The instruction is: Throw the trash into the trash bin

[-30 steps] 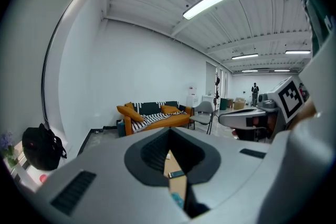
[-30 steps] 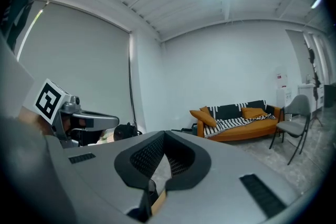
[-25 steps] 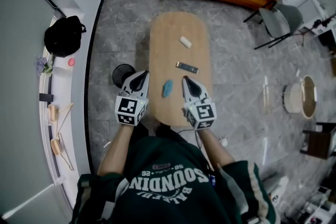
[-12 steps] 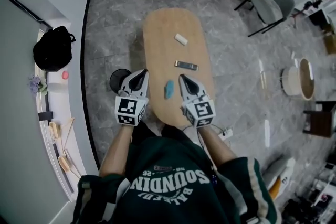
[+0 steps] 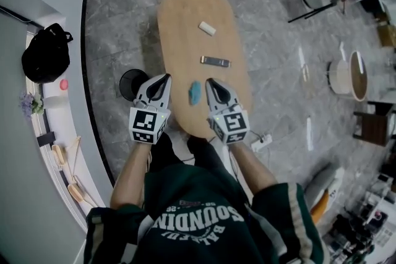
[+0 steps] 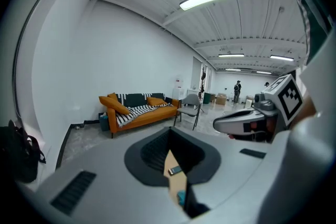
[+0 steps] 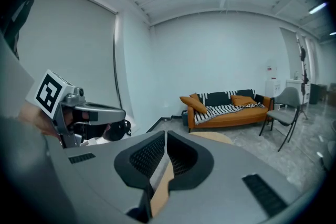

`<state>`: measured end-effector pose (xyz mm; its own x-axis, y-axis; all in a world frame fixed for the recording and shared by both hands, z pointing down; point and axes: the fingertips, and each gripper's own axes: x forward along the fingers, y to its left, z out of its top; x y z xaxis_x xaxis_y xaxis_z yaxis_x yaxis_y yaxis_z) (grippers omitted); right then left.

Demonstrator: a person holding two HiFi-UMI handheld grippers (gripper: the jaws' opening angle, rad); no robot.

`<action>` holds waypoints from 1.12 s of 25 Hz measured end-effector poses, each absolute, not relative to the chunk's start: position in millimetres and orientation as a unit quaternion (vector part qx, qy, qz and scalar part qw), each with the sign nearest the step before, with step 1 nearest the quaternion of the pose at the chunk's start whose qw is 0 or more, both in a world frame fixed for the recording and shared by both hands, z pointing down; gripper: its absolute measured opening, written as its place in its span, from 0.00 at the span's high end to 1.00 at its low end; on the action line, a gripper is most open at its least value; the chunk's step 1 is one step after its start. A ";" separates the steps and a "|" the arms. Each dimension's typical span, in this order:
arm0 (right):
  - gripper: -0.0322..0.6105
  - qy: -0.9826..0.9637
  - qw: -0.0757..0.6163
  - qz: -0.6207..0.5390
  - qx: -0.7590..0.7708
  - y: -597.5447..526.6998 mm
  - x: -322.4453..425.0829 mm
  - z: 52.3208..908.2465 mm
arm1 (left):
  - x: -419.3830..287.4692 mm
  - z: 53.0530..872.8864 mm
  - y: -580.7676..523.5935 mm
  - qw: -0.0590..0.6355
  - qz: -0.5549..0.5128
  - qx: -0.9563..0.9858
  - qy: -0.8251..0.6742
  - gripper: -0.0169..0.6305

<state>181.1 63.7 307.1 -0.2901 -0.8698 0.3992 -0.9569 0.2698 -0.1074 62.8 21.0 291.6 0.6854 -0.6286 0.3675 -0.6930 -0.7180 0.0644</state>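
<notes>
Both tools are coming down toward the near end of the table (image 5: 185, 15), lower and closer to it than a second ago. The left gripper (image 5: 163, 78) is hanging over the table's left edge with its jaws together and nothing between them. The right gripper (image 5: 211, 81) is hovering over the table's near end, also closed and empty. The blue scrap (image 5: 195, 93) is lying on the table's near end, between the two tips and touching neither. A dark flat piece (image 5: 215, 61) and a white piece (image 5: 206, 28) are waiting farther up the table. The black bin (image 5: 130, 85) is standing on the floor just beside the table's left edge. The approach appears to be heading for the blue scrap; a jaw would need opening first.
</notes>
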 end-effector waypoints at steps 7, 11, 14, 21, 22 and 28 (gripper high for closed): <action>0.86 -0.766 0.184 0.216 0.577 53.2 190.6 390.8 | 73.1 342.3 6.7 0.117 0.170 0.917 -0.342 0.97; 0.75 -0.754 0.219 0.248 0.567 54.2 179.0 451.0 | 70.2 373.6 3.6 0.131 0.175 0.918 -0.330 0.97; 0.72 -0.739 0.244 0.265 0.570 51.2 174.7 498.1 | 65.1 394.2 -0.3 0.139 0.176 0.918 -0.328 0.97; 0.71 -0.683 0.315 0.331 0.570 67.6 178.2 635.6 | 47.8 456.9 -7.9 0.164 0.189 0.910 -0.331 0.97; 0.71 -0.668 0.323 0.349 0.572 71.7 181.5 655.0 | 44.6 464.3 -8.1 0.168 0.189 0.909 -0.332 0.97; 0.68 -0.609 0.359 0.415 0.573 84.1 189.8 730.8 | 25.5 501.4 -5.5 0.187 0.197 0.905 -0.328 0.97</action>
